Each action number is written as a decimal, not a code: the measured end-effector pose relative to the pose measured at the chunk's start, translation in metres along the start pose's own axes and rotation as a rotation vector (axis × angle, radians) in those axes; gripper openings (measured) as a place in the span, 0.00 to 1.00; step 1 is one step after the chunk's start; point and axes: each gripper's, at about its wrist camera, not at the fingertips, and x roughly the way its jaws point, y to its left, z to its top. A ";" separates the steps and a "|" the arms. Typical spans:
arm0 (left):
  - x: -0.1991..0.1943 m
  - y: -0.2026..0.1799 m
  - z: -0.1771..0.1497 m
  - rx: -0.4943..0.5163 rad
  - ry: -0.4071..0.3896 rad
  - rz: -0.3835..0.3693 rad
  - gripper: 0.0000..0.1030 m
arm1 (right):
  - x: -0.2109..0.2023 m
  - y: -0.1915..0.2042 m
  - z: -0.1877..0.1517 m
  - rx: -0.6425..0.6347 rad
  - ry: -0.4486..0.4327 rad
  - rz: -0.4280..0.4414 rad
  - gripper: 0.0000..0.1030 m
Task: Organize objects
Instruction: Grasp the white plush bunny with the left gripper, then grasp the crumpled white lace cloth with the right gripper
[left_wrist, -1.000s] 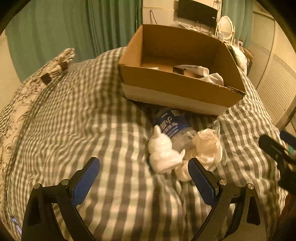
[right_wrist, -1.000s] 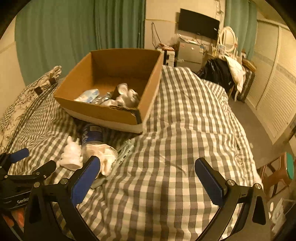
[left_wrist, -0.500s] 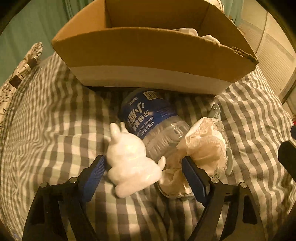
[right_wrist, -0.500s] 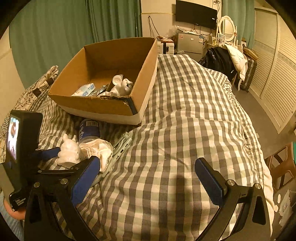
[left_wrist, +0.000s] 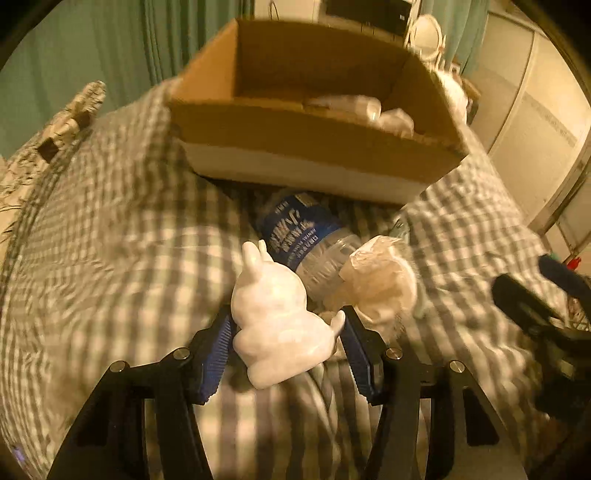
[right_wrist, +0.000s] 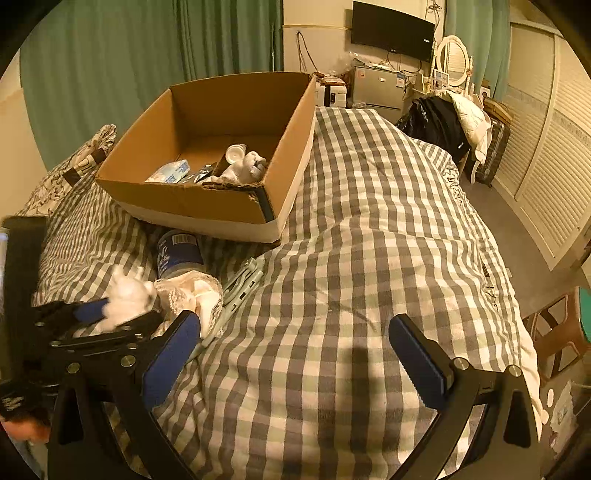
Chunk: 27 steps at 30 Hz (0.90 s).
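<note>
Gripped between the blue pads of the left gripper (left_wrist: 286, 336) is a white rabbit figurine (left_wrist: 277, 321), glossy and rounded, ears pointing toward the cardboard box (left_wrist: 306, 147); the jaws pinch its body from both sides. From the right-hand camera the same left gripper (right_wrist: 118, 314) shows at the near left edge of the bed (right_wrist: 369, 258), with the figurine (right_wrist: 129, 295) a blurred white lump in its grasp.

Just behind the figurine lies a clear plastic water bottle (left_wrist: 306, 240) on its side, its dark blue label facing up and its base tucked under the box's near wall. Touching the bottle on the right is a crumpled cream lace cloth (left_wrist: 380, 280), soft and bunched. Beside that, a pale green plastic hanger-like piece (right_wrist: 240, 288) rests on the grey-and-white checked bedspread.

The box sits toward the bed's far left corner, brown corrugated card with a white band along its base and a torn near rim. Inside it are a tube, a small blue packet (right_wrist: 171, 171) and a white bundle.

The right gripper (right_wrist: 295, 354) hangs spread wide over bare checked fabric in the middle of the bed, holding nothing.
</note>
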 end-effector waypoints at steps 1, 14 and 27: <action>-0.008 0.004 -0.002 -0.003 -0.010 0.001 0.57 | -0.002 0.002 0.000 -0.007 0.000 0.003 0.99; -0.062 0.060 -0.004 -0.058 -0.119 0.053 0.57 | 0.021 0.070 0.009 -0.196 0.085 0.044 0.99; -0.057 0.073 -0.010 -0.090 -0.104 0.017 0.57 | 0.073 0.098 0.006 -0.272 0.204 -0.032 0.33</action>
